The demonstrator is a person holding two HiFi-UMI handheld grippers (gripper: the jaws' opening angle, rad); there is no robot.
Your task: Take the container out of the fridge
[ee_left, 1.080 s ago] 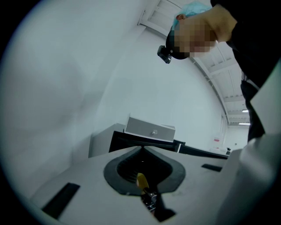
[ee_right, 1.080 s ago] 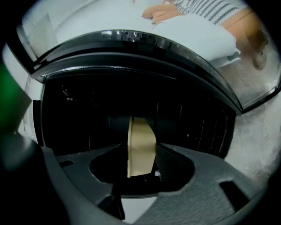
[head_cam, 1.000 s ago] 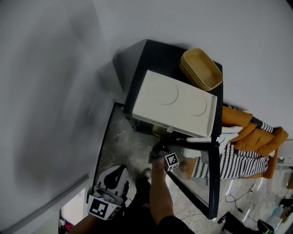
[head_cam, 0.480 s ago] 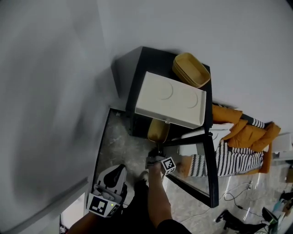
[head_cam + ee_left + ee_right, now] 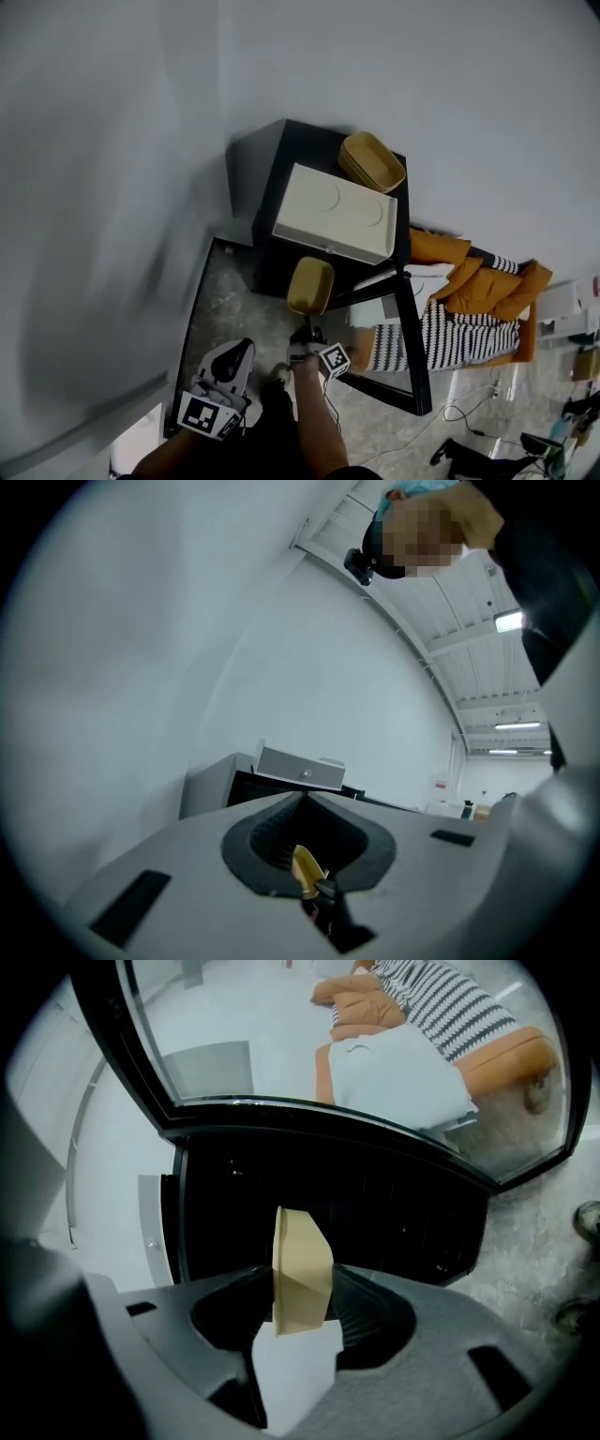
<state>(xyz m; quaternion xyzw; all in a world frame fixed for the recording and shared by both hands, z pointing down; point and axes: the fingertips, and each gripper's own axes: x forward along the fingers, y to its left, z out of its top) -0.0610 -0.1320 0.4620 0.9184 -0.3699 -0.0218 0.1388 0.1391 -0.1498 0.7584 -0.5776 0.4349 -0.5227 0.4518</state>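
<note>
1. Step in hand: the right gripper (image 5: 307,323) is clamped on the rim of a tan container (image 5: 310,285). The container hangs just in front of the black fridge (image 5: 302,142), at its open mouth. By my reading it is already outside.
2. Next move, as I judge it: carry the container clear and pick a place to set it down, with a firm grip throughout.
3. The left gripper (image 5: 232,361) sits low and apart, its jaws closed together on nothing.
4. In the way: the open glass door (image 5: 412,347) stands just right of the arm.
5. Around: a white box (image 5: 333,211) and stacked tan tubs (image 5: 372,161) on the fridge, and an orange seat (image 5: 478,286) behind the door.
</note>
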